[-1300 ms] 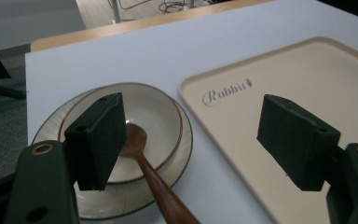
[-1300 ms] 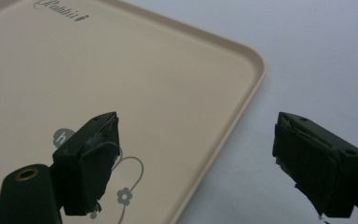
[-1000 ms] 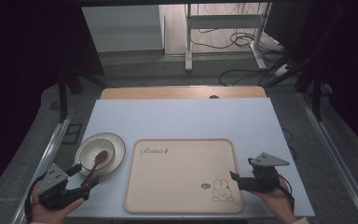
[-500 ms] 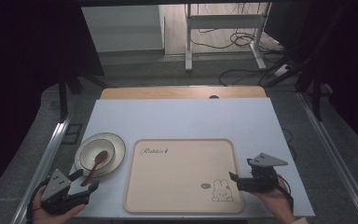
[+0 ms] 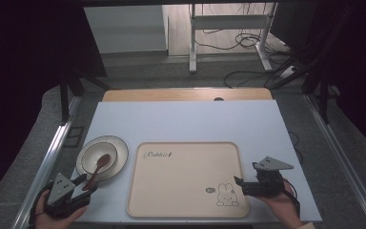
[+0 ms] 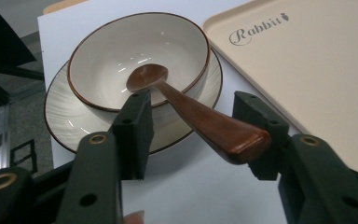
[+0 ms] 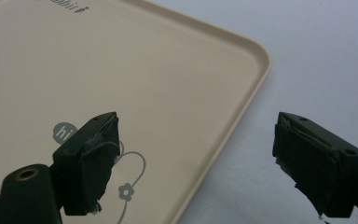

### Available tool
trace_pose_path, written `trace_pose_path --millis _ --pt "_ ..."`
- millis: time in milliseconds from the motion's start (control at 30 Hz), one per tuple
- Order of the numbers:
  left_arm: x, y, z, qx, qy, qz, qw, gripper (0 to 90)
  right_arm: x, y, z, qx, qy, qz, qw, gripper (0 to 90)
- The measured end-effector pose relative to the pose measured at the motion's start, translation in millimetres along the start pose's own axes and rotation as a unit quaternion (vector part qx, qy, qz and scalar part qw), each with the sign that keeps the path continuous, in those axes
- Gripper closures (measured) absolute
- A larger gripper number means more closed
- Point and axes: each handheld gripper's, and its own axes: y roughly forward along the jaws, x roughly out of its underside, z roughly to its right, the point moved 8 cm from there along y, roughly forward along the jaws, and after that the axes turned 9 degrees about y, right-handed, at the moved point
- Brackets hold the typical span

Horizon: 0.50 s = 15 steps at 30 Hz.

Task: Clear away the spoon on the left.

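Spoon [image 6: 200,114] handle points at left tool [image 6: 193,135] (bowl-end away).

Bright tabletop, dark surroundings, near tongs perhaps slightly soft

A beige tray [image 5: 186,179] lies on the white table [image 5: 186,121], filling the middle toward six o'clock. "Rabbit" is written at its ten o'clock corner, and a rabbit drawing [image 5: 228,195] sits at its five o'clock corner. Beyond the table, at twelve o'clock, a metal stand [image 5: 228,28] rises from the floor [image 5: 138,71], with cables [image 5: 248,78] trailing toward one o'clock.
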Motion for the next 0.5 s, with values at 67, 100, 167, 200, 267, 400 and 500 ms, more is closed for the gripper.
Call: trace_pose_path --millis 67,100,167,200,267,400,500 --pt "-1.0 -0.3 0.3 -0.002 0.002 0.003 1.0000 52.4 0.0 0.0 -0.1 0.000 0.000 0.000 1.0000 15.2" --pt "-1.4 -0.4 0.1 -0.003 0.003 0.004 1.0000 54.1 0.0 0.0 -0.1 0.000 0.000 0.000 1.0000 15.2" --pt "-1.0 -0.2 -0.8 -0.005 0.001 0.003 1.0000 56.1 0.0 -0.2 0.0 0.000 0.000 0.000 1.0000 15.2" --pt "-0.4 0.3 -1.4 -0.007 -0.002 0.000 1.0000 56.5 0.0 -0.3 0.0 0.000 0.000 0.000 1.0000 15.2" --pt "0.4 0.9 -1.8 -0.006 -0.006 -0.003 1.0000 58.3 0.0 -0.4 -0.3 -0.001 -0.001 0.001 1.0000 15.2" --pt "1.0 2.7 -1.2 -0.008 -0.005 -0.008 0.9999 64.0 -0.2 -0.4 -1.6 -0.003 -0.004 0.002 1.0000 15.2" --pt "0.5 2.8 -3.0 -0.012 -0.011 -0.007 0.9998 67.4 0.2 0.4 -1.4 -0.004 -0.004 0.000 1.0000 15.1"
